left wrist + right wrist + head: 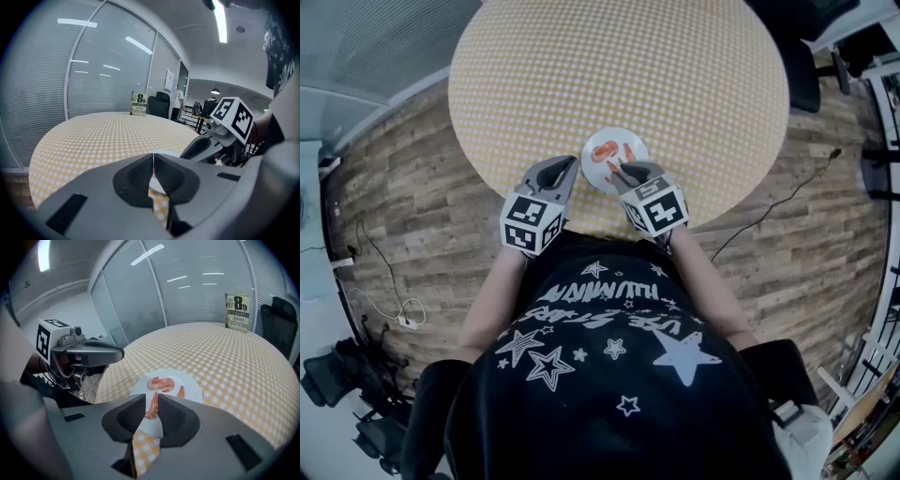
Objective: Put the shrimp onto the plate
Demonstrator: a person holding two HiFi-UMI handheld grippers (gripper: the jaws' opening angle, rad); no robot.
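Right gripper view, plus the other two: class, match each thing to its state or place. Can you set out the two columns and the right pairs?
Things
1. left gripper
2. right gripper
3. plate
4. book

States and places
a. stands upright at the far edge of the table
b. shut on a shrimp
c. shut, nothing between the jaws
d. white, with other shrimp lying on it

Pairs: 1-c, 2-b, 3-d, 4-a

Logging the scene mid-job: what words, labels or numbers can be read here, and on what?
"8th confession James Patterson": book cover standing at the table's far edge.
Shirt print: lettering among stars, illegible.
Sheet on the far wall: too small to read.
Marker cubes: square patterns only, no words.
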